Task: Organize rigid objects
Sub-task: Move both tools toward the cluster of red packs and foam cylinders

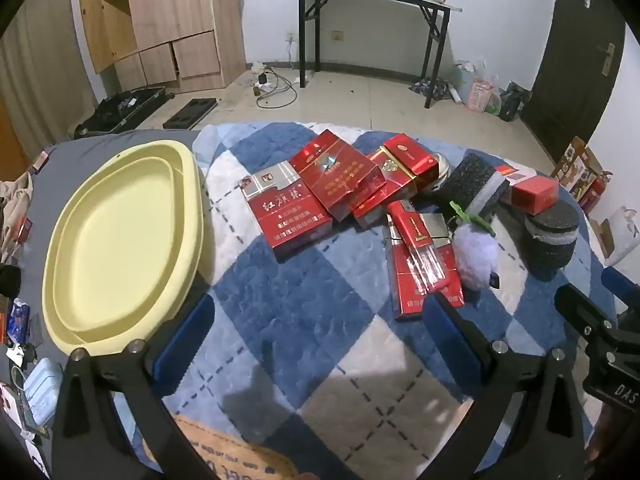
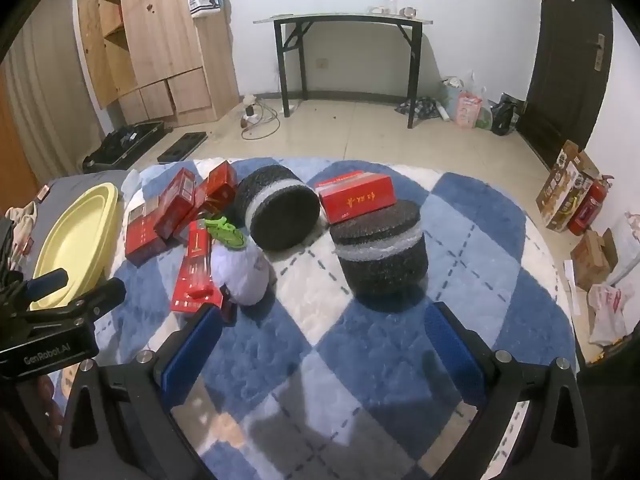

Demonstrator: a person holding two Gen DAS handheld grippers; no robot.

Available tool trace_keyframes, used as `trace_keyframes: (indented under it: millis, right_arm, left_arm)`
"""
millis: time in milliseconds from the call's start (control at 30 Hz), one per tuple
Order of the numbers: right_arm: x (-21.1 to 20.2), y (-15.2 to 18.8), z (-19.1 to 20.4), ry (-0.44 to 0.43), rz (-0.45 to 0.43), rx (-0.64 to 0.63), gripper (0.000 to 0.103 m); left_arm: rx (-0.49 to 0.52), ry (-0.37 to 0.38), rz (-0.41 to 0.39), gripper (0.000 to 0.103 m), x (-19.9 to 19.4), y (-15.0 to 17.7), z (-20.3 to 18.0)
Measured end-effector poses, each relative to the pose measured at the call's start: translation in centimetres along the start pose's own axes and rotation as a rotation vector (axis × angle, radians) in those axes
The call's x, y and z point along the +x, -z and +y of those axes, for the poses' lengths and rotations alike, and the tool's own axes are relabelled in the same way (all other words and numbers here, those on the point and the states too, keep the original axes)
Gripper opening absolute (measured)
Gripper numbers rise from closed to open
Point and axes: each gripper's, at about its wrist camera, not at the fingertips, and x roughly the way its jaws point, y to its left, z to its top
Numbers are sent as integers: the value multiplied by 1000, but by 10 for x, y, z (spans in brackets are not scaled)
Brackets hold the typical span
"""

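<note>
Several red cigarette boxes [image 1: 294,216] lie in a loose pile on the blue-and-white checked rug [image 1: 280,300]; the pile also shows in the right wrist view [image 2: 172,208]. Two black foam cylinders sit to the right, one on its side [image 2: 280,212], one upright [image 2: 380,252], with a red box [image 2: 356,196] behind them. A lilac plush toy [image 1: 476,256] with a green top lies beside a long red box [image 1: 420,268]. An empty yellow oval basin [image 1: 120,248] sits left. My left gripper [image 1: 316,340] is open above the rug. My right gripper [image 2: 324,348] is open before the upright cylinder.
Clutter of small items [image 1: 24,360] lies on the grey mat left of the basin. A black folding table [image 2: 344,24], wooden cabinets [image 2: 160,40], cables and bags stand on the tiled floor beyond. Cardboard boxes and a fire extinguisher [image 2: 588,208] are at right.
</note>
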Motion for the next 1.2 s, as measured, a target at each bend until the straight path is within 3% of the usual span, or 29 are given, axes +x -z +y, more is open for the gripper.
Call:
trace_keyframes:
  millis: [400,1200]
  right_arm:
    - [6,2,-4,-3,11,13,103]
    - [9,2,-5,9,20,14,103]
  left_arm:
    - [-19,45,52,103,9,6,2]
    - [-21,46,54,103,7,1,6]
